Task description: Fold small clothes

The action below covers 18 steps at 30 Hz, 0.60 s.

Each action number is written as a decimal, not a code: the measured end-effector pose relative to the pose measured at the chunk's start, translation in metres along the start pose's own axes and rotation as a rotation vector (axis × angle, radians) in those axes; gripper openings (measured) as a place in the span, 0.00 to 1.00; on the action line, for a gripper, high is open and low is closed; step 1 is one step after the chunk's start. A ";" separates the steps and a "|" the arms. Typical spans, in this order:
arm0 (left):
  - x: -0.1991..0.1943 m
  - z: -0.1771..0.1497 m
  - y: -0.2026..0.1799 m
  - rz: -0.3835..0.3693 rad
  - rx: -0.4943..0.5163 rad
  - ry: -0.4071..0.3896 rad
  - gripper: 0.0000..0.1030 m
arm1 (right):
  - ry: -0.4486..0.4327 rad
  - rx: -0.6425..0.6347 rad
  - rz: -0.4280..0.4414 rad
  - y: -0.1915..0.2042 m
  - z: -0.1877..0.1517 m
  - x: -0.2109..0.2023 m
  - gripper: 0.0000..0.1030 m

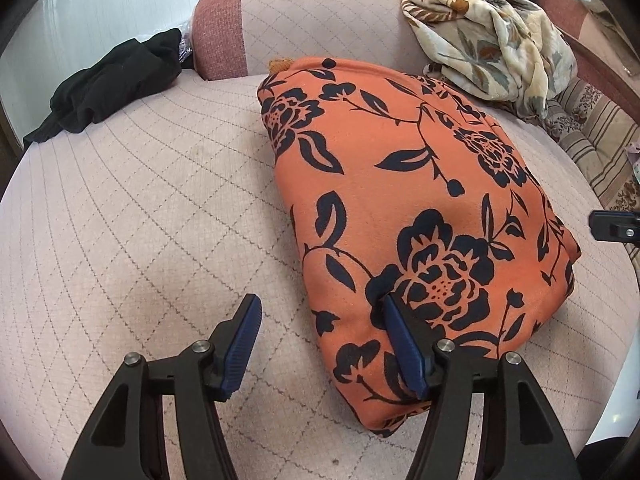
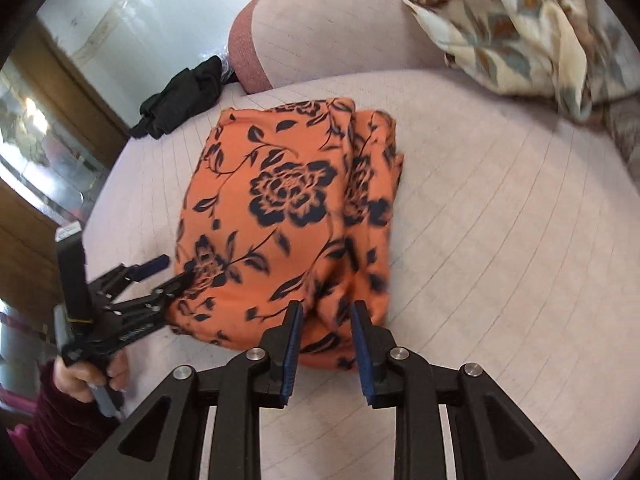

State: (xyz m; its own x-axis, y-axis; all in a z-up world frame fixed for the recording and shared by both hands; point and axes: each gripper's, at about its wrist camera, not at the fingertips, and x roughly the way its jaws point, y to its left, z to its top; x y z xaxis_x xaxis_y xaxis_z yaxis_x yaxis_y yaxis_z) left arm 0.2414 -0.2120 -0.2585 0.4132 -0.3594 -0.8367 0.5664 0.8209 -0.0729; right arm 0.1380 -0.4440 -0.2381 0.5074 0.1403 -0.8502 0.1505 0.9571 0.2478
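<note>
Quilted pink sofa seat (image 1: 140,208) carrying an orange floral garment (image 1: 392,184), already folded into a chunky bundle mid-cushion. Looks like the final tidy-up. Left gripper (image 1: 320,344) spread wide, straddling its near-left edge, gripping nothing; right gripper (image 2: 326,350) half-closed, pinching nothing, near edge. Next: square up that sloppy right-hand layer.

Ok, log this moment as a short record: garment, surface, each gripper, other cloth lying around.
garment: orange floral garment, folded into a thick bundle
surface: quilted pink sofa seat
left gripper: open at the bundle's near edge, one finger on the fabric, one on the seat
right gripper: jaws narrow, over a fold at the bundle's near end; grip unclear
other cloth: black garment, floral blanket
</note>
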 end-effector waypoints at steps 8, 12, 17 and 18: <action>0.003 0.002 0.003 -0.005 -0.006 0.008 0.68 | 0.085 -0.190 0.056 0.004 0.016 0.027 0.27; 0.004 0.002 0.003 -0.005 -0.002 0.005 0.68 | 0.120 -0.241 0.018 0.014 0.016 0.045 0.60; 0.006 0.003 0.005 -0.014 -0.012 0.008 0.69 | 0.074 -0.165 0.114 0.008 0.008 0.049 0.26; 0.006 0.003 0.006 -0.017 -0.018 0.010 0.69 | 0.057 -0.163 0.118 0.009 0.003 0.047 0.22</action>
State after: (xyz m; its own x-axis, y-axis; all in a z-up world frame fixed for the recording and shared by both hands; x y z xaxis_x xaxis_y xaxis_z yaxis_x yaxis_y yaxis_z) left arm 0.2495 -0.2112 -0.2625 0.3963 -0.3691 -0.8407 0.5605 0.8224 -0.0969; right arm 0.1660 -0.4296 -0.2747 0.4642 0.2635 -0.8456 -0.0491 0.9609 0.2725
